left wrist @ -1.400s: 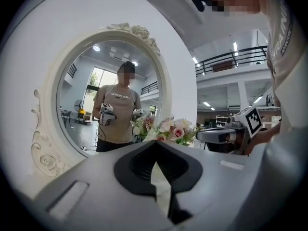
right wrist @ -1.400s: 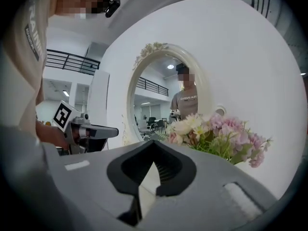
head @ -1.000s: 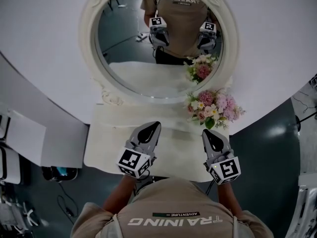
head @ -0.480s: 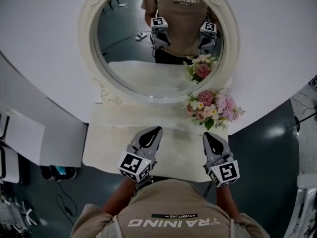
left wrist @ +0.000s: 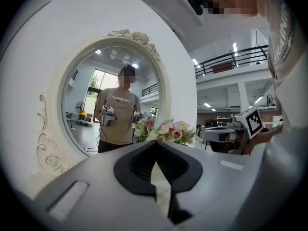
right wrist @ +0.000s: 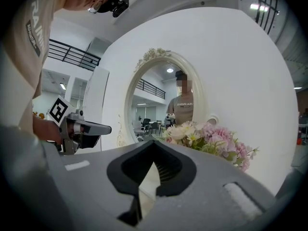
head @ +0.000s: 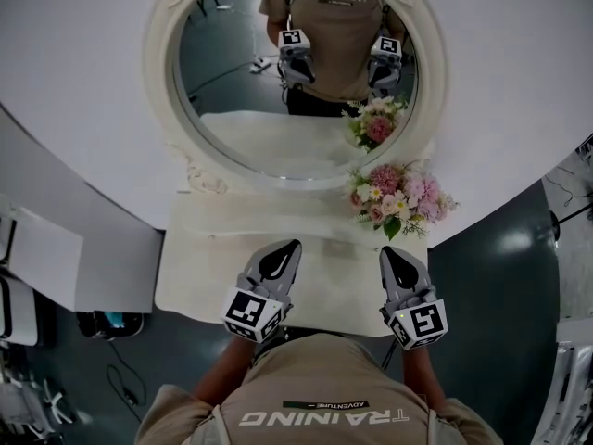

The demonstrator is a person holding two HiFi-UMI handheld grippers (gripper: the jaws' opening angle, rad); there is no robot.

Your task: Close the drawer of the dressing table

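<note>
The white dressing table [head: 199, 281] lies below me with its oval mirror [head: 269, 109] at the back. No drawer shows in any view; the table's front edge is hidden by my body. My left gripper [head: 289, 247] hangs over the front middle of the tabletop, jaws shut and empty. My right gripper [head: 390, 251] hovers over the front right, also shut on nothing. The left gripper view shows the left gripper [left wrist: 155, 143] shut, facing the mirror. The right gripper [right wrist: 153, 143] is shut too in its own view.
A pink and white flower bouquet [head: 398, 197] stands at the table's back right, just beyond the right gripper. White panels [head: 46, 258] and a dark box with cables [head: 111, 324] sit on the dark floor to the left. The mirror reflects me and both grippers.
Both grippers have drifted slightly back toward my body over the table's front. Their jaws stay shut.
</note>
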